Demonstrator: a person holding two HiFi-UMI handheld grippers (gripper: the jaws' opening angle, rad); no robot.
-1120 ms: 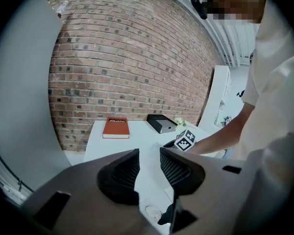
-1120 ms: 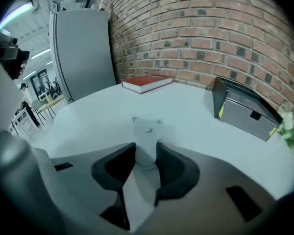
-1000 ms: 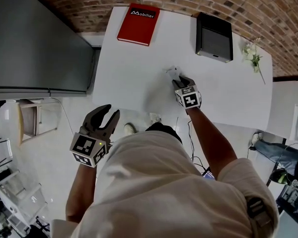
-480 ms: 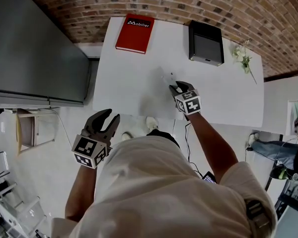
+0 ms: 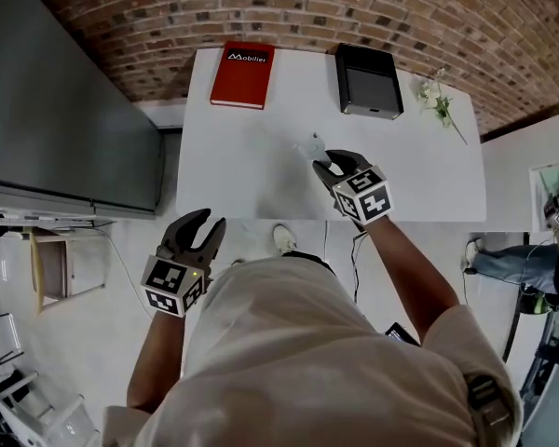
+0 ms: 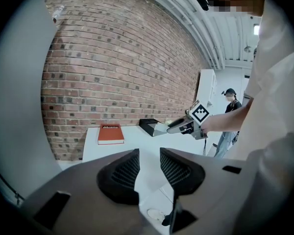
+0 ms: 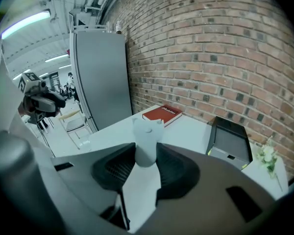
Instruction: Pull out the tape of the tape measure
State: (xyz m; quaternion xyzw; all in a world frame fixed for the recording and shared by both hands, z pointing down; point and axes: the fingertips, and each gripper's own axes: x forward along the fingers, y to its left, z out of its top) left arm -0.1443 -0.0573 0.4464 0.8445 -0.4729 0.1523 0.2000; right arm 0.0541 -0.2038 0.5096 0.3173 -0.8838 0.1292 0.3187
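While right gripper (image 7: 146, 161) fingers (image 7: 115, 173) clamp the tape measure (image 7: 146, 136), left gripper (image 6: 149, 166) fingers (image 6: 120, 173) apart.

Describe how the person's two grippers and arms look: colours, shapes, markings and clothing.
The left gripper and the right gripper are alike: dark grey, curved, claw-like jaws lined with black ribbed pads. Each carries a white cube printed with black square markers. The person wears a pale beige short-sleeved shirt, which leaves the forearms bare.

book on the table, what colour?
The book is red with white lettering; clearest in the head view.
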